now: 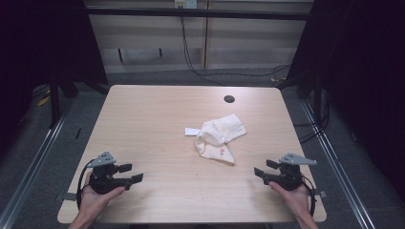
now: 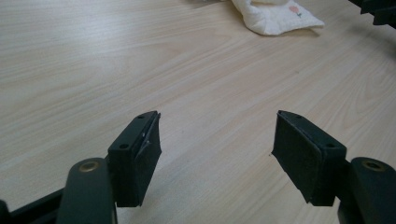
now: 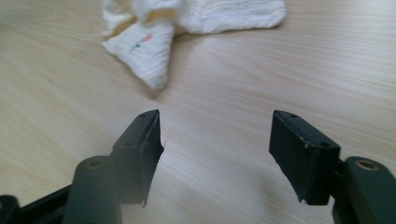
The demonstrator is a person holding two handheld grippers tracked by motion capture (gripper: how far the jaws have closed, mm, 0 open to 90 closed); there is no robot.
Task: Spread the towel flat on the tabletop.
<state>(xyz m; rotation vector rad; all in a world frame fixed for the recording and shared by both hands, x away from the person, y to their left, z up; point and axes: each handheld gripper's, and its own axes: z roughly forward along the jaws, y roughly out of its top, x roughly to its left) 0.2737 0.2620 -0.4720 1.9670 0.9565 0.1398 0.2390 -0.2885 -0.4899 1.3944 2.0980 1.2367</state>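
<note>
No readable text anywhere; the cloth [image 3: 140, 44] carries only a small flower mark.

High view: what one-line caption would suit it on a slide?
Crumpled white cloth on a wooden table, left tool and right tool open, apart from it.

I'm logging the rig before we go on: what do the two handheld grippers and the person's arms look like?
Both the left gripper and the right gripper are black, each with two flat rectangular jaws faced with dark pads and fixed by small screws. Brass-coloured pivot pins sit behind the jaws. Each carries a grey three-cornered plate on top and trails a black cable. The forearms are bare, with no sleeves or gloves.
</note>
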